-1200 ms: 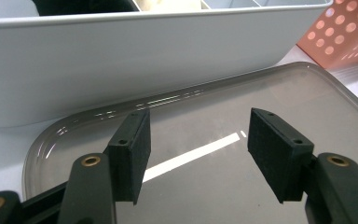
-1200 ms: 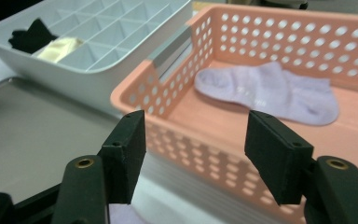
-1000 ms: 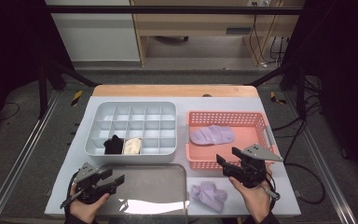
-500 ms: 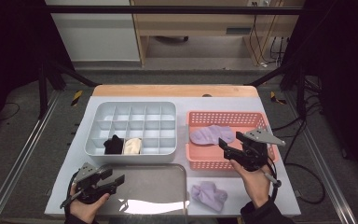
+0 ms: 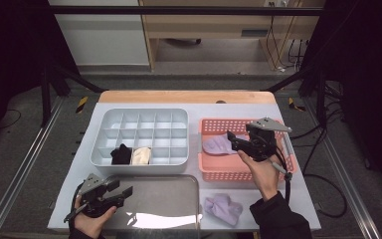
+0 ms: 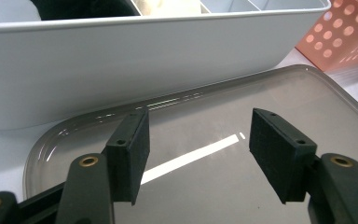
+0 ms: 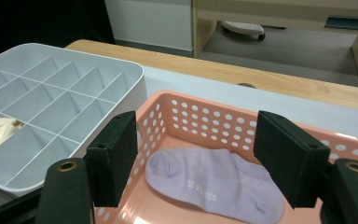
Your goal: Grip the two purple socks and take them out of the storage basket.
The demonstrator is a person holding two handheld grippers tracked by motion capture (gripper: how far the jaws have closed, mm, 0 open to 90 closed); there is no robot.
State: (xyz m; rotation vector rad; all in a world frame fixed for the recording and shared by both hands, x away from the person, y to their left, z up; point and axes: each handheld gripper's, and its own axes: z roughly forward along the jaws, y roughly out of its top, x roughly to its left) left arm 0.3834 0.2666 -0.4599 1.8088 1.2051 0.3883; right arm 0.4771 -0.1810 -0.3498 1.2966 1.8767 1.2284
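Having lifted from near the folded lilac sock (image 5: pixel 223 208), the right gripper (image 5: pixel 235 141) hovers over the pink perforated plastic basket (image 5: pixel 219 172), jaws just widened and empty. The left gripper (image 5: pixel 124 195) is released above the grey metal tray (image 5: pixel 179 189). White tabletop (image 5: pixel 278 107), dark room beyond.

Lilac sock (image 7: pixel 216 184) in pink perforated basket (image 7: pixel 205 122); black jaws.

Grey carpeted floor (image 5: pixel 204 82) around a white-topped table (image 5: pixel 194 112) with wooden far edge. White cabinet (image 5: pixel 99 35) at 11 o'clock; wooden desk (image 5: pixel 214 25) at 12 o'clock. Loose cables (image 5: pixel 283 35) at 1 o'clock. Dark curtains (image 5: pixel 10 55) at 9 and 3 o'clock. Metal rails (image 5: pixel 25 169) both sides.
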